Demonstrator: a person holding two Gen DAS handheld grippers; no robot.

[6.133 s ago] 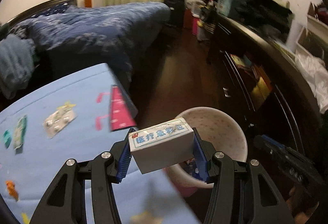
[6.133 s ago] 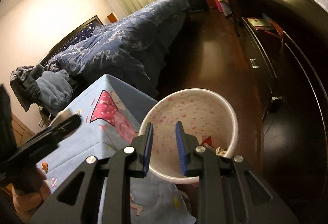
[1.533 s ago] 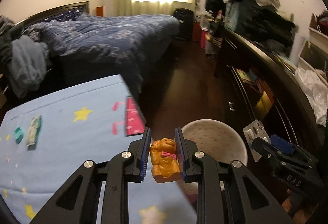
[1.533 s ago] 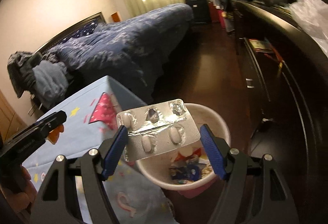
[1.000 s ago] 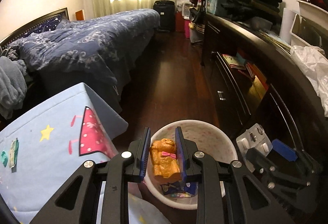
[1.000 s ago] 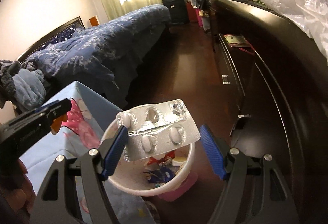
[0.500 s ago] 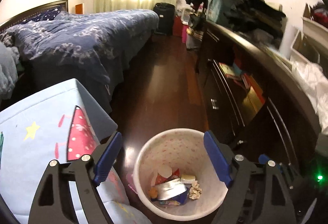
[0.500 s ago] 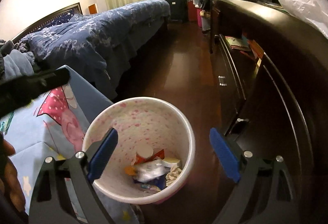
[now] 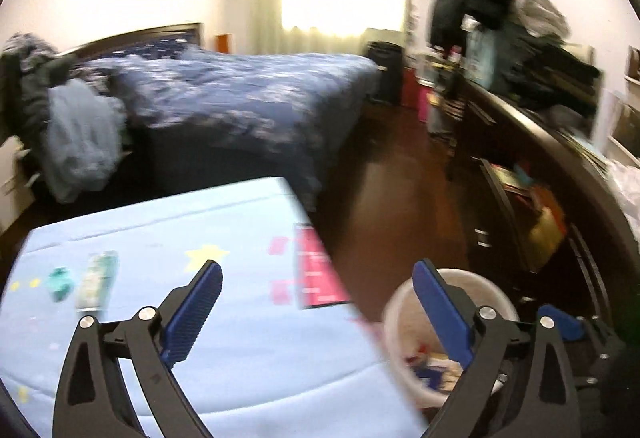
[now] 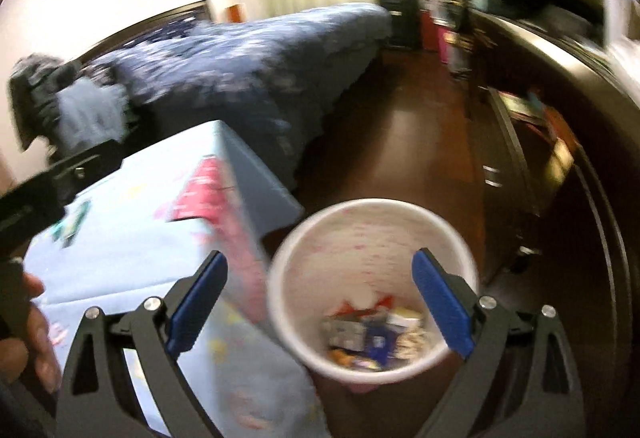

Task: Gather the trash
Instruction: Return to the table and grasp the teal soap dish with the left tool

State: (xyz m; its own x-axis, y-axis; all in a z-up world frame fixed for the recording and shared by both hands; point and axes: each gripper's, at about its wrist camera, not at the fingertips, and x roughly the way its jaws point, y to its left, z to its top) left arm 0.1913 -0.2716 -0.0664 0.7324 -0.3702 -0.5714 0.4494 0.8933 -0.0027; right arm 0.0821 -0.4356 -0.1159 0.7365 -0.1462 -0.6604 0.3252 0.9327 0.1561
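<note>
Both grippers gape wide and empty, their jaws having just opened. The left gripper (image 9: 316, 312) frames the bench (image 9: 240, 378); the remaining wrapper (image 9: 97, 280) lies lower left, its length running away, nearer this hand. The right gripper (image 10: 318, 302) hangs over the bin (image 10: 304, 238).

bin (image 10: 376, 222): white, pink specks | tablecloth (image 9: 224, 350): light blue | bedspread (image 9: 248, 97): navy floral

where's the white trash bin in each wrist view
Left wrist: the white trash bin sits lower right, partly hidden behind the left gripper's right-hand finger.
Right wrist: the bin sits lower centre, trash visible inside.
Shared landmark: the pink patch on the blue cloth, left of the bin.
</note>
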